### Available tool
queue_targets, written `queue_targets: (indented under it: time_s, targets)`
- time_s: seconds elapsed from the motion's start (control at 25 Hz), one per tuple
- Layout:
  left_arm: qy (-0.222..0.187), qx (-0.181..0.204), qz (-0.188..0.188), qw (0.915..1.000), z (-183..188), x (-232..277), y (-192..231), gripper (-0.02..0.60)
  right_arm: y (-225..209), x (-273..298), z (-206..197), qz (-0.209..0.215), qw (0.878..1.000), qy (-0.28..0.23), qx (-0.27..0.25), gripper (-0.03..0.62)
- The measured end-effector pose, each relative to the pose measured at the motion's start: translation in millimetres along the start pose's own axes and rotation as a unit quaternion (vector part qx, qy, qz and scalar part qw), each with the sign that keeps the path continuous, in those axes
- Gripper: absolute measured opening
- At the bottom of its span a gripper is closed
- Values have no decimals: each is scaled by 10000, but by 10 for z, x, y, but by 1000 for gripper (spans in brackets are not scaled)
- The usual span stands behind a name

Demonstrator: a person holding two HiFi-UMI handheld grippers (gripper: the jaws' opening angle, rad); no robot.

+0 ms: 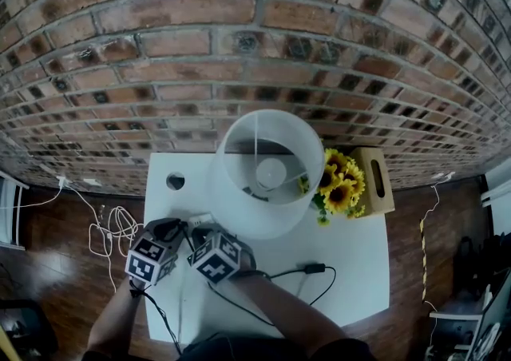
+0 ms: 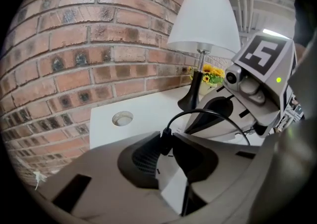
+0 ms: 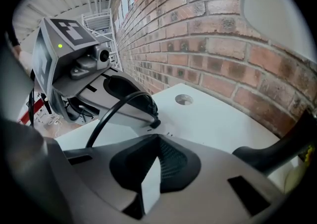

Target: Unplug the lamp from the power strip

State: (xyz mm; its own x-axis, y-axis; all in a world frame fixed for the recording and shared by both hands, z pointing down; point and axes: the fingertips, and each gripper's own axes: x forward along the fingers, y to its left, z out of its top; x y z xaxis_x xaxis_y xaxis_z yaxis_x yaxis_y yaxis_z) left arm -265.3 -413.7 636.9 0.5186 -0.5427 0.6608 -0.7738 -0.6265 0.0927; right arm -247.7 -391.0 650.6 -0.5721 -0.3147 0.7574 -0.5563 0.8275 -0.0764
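Pinching the black plug point(image 2: 165, 141) at the very tips, the left gripper point(image 2: 168, 135) has its jaws drawn in to a middling gap, one pad on each flank of the plug body, right where the cable point(image 2: 208, 113) arcs out of it. Close beside it, the right gripper point(image 3: 157, 141) has its jaws pulled in narrow on a white block that I read as the power strip point(image 3: 150, 183), so it looks like one hand anchors while the other is set to pull. That split makes sense. The plug is small, hard and rigid, probably a bit slick, and gripped by friction in its socket, while the strip is light plastic that would likely lift off the table if nobody held it. The place to hold is the plug's moulded body, never the soft cable, and a straight pull along the prongs should spare them from bending. Moving outward, the cable loops over the white table point(image 1: 351, 271) past an inline switch point(image 1: 314, 268) towards the lamp point(image 1: 267, 168). All this action sits at the near left part of the table, well clear of the lamp's foot. That tall lamp looks tippy, so a jerk carried down the cable could rock it.
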Motion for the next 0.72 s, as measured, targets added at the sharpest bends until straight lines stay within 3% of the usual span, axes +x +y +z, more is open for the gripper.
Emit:
queue_targets:
  time_s: [0.28, 0.36, 0.44, 0.48, 0.56, 0.6, 0.72]
  targets:
    - [-108, -802, 76, 9967, -27, -10, 51, 98, -12, -6, -5, 17, 9999, -65, 101, -8]
    - [-44, -544, 169, 9984, -22, -9, 36, 98, -12, -12, -6, 41, 9998, -76, 160, -8]
    - [10, 57, 184, 9998, 10, -30, -21, 98, -6, -17, -5, 67, 9998, -86, 186, -8]
    - [-121, 94, 90, 9998, 63, -67, -38, 98, -7, -15, -1, 62, 9998, -90, 181, -8]
    - [-799, -494, -300, 9951, 354, -181, -61, 83, -18, -5, 3, 55, 9998, -76, 183, -8]
    - [-975, -584, -427, 9926, 529, -206, -96, 81, -24, -3, 3, 75, 9997, -68, 201, -8]
    - [-650, 680, -257, 9952, 736, -146, -239, 83, -22, -7, -15, 120, 9994, -85, 300, -8]
